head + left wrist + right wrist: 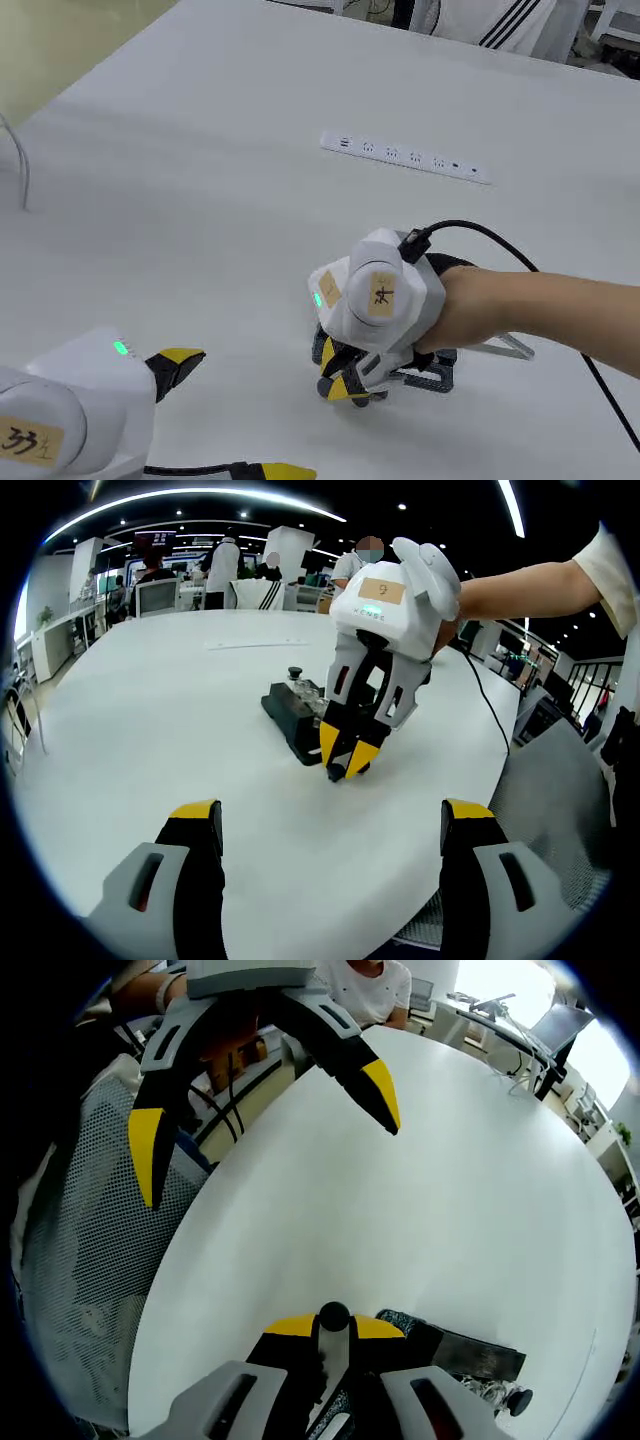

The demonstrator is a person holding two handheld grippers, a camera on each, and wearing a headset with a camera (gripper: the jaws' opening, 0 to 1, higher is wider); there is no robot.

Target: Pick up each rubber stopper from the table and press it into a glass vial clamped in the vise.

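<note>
A small dark rubber stopper (333, 1314) is being pinched between the yellow tips of the right gripper (345, 388), whose jaws are being held clenched on it and pointed steeply down at the white worktop (200, 200). The tips are being held at the near end of the black vise (292, 716), either touching it or just beside it; which of the two cannot be told. In the right gripper view the vise is being seen running off to the right of the stopper, so its body is judged to lie to one side of the tips, not straight under them. A pale strip (330, 1358) is being shown between the jaws behind the stopper, but whether it is the glass vial cannot be told. The left gripper (235, 413) is being held well apart from the vise, with its jaws spread wide and nothing between them. The right gripper is therefore judged the nearer one, and the stopper will probably need lining up over the vial's mouth before it is pressed down.
</note>
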